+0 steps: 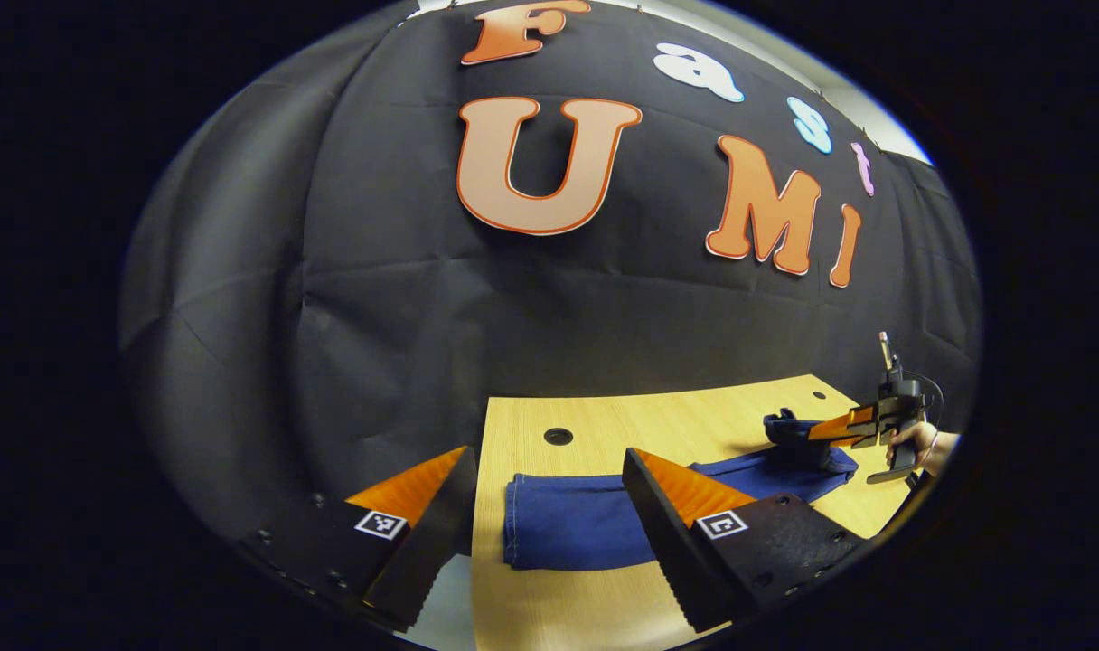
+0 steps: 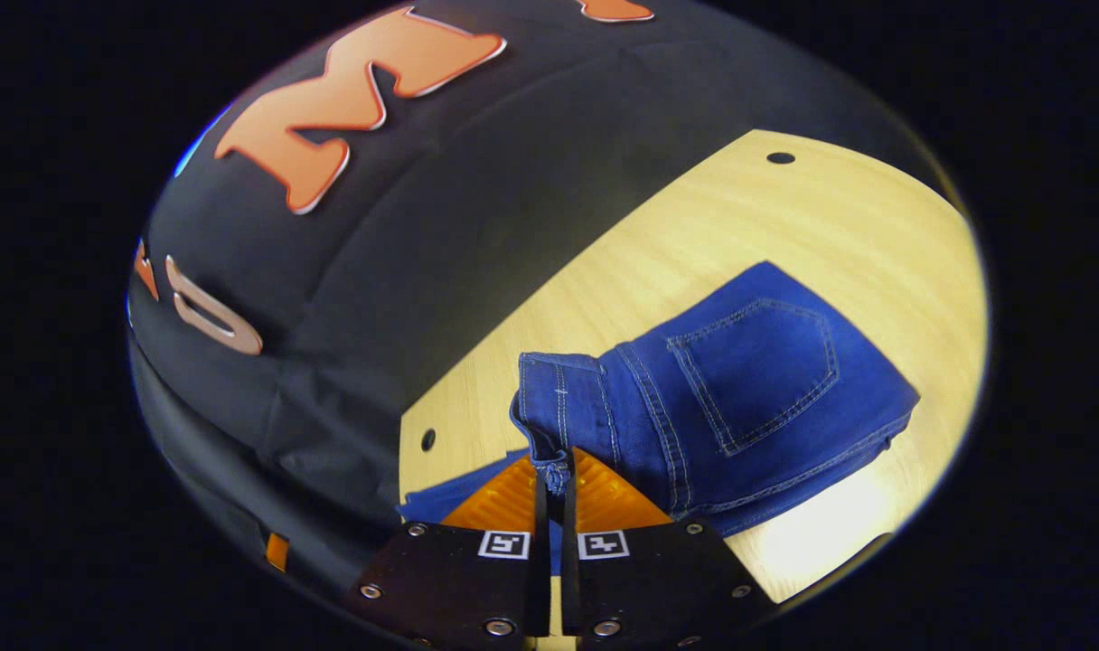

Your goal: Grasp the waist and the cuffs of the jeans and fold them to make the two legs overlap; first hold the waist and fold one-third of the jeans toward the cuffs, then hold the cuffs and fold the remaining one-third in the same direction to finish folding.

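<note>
Lying flat on the wooden worktop (image 1: 595,615), the jeans (image 1: 577,520) are the thing to go by, so everything below is placed relative to them. In the left gripper view, the left gripper (image 1: 549,502) is hovering just short of the jeans' near end, at the cuffs, and its fingers are sitting wide apart and released, gripping nothing, with blue denim showing in the gap between them. A small round hole (image 1: 558,436) in the worktop is sitting just beyond the jeans. Moving rightward along the fabric, the far end of the jeans is getting lifted off the worktop, and that's where the right gripper (image 1: 816,432) is pinching it, with a hand (image 1: 915,445) holding the tool behind.

In the right gripper view, the fingers are clenched together on a raised bit of the waistband, which is sticking up between them. To the right of that pinch, the seat of the jeans is spreading out flat with a back pocket (image 2: 757,371) facing up. Another hole (image 2: 780,157) is sitting well beyond the jeans near the worktop's far edge.
</note>
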Demonstrator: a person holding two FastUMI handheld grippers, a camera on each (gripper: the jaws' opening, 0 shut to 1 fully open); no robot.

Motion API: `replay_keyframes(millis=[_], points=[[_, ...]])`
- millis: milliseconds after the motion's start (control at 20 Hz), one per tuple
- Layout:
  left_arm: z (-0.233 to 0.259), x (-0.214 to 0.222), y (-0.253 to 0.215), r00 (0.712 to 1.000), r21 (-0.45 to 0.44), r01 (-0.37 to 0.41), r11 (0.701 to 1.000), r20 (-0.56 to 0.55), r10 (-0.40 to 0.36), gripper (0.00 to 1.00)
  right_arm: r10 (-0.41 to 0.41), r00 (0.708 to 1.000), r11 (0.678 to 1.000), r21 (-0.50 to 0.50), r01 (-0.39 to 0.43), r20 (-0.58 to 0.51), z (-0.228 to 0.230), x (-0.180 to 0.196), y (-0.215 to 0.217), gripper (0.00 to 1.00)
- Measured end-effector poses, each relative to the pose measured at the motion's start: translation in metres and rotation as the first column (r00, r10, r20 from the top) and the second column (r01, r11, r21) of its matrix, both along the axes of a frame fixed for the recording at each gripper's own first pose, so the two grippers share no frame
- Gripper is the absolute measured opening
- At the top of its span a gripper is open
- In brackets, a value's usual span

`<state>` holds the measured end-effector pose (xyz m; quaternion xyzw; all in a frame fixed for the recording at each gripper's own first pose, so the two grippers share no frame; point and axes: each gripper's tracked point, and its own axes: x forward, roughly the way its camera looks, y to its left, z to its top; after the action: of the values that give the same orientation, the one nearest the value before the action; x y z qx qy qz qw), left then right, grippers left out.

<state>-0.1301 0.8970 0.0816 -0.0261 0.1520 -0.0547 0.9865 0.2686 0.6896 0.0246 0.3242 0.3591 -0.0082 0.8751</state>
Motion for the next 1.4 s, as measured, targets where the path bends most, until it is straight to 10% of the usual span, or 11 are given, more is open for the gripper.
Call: replay_keyframes(millis=[500,700,1000,1150,1400], points=[[-0.015,-0.005,-0.014,0.999,-0.033,0.006,0.999,-0.043,-0.008,1.00,0.146,0.986,0.989,-0.014,-0.147,-0.086,-0.048,-0.014,0.042,0.05],[-0.008,-0.005,-0.024,0.999,-0.047,-0.009,0.999,-0.045,0.007,1.00,0.148,0.988,0.984,-0.092,-0.152,-0.051,-0.023,-0.018,0.015,0.98],[0.001,-0.017,-0.033,0.994,-0.148,-0.103,0.984,-0.044,0.098,1.00,0.099,0.992,0.991,-0.096,-0.091,0.078,0.048,-0.008,-0.062,0.98],[-0.010,-0.028,-0.048,0.983,-0.303,-0.167,0.938,-0.121,0.135,0.98,0.050,0.990,0.998,-0.045,-0.044,0.132,0.086,-0.012,-0.108,0.98],[-0.049,-0.038,-0.051,0.924,-0.545,-0.373,0.751,-0.286,0.252,0.98,-0.012,0.988,0.996,0.093,-0.003,0.156,0.109,-0.028,-0.157,0.98]])
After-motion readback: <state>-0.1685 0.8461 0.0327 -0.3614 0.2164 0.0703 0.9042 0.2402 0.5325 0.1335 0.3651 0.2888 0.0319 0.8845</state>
